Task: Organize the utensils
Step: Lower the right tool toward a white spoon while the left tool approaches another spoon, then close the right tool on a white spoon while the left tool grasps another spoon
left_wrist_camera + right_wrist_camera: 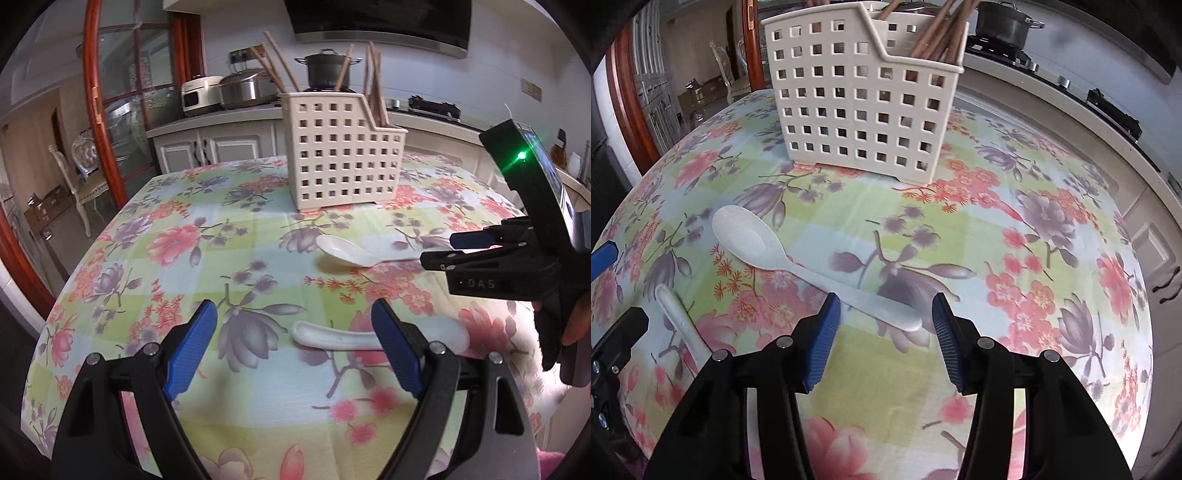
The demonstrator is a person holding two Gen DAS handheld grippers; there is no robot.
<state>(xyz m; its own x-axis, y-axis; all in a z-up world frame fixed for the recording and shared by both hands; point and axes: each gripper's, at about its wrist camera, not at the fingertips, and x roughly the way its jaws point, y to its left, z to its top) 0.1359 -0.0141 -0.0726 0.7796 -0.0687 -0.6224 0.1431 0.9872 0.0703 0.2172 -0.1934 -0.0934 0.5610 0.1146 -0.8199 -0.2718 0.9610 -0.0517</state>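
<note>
A round table (pixel 122 258) wears a glossy floral cloth, pink and mauve blossoms on pale green and blue checks. At its far side stands a cream plastic utensil caddy (pixel 340 147), boxy, with a stepped top edge and walls pierced by a grid of square holes; slim brown wooden chopsticks (pixel 375 77) lean out of its compartments.

Two white spoons lie flat on the cloth. The long-handled spoon (pixel 775 254) has a smooth oval bowl toward the left and a flat, thin handle running toward the right gripper (pixel 884 314). That gripper's ribbed blue pads (pixel 827 332) stand apart on either side of the handle's rounded end, not pressing on it; nothing is grasped.

The short soup spoon (pixel 332 336), thick and glazed-looking with a grooved handle, lies nearer, between the fingers of the left gripper (pixel 295 325). Those jaws are spread wide and released, the pads clear of the spoon.

A hand (pixel 576 317) grips the right gripper's black handle. On the counter behind sit a dark lidded pot (pixel 327 70) and steel cookware.
</note>
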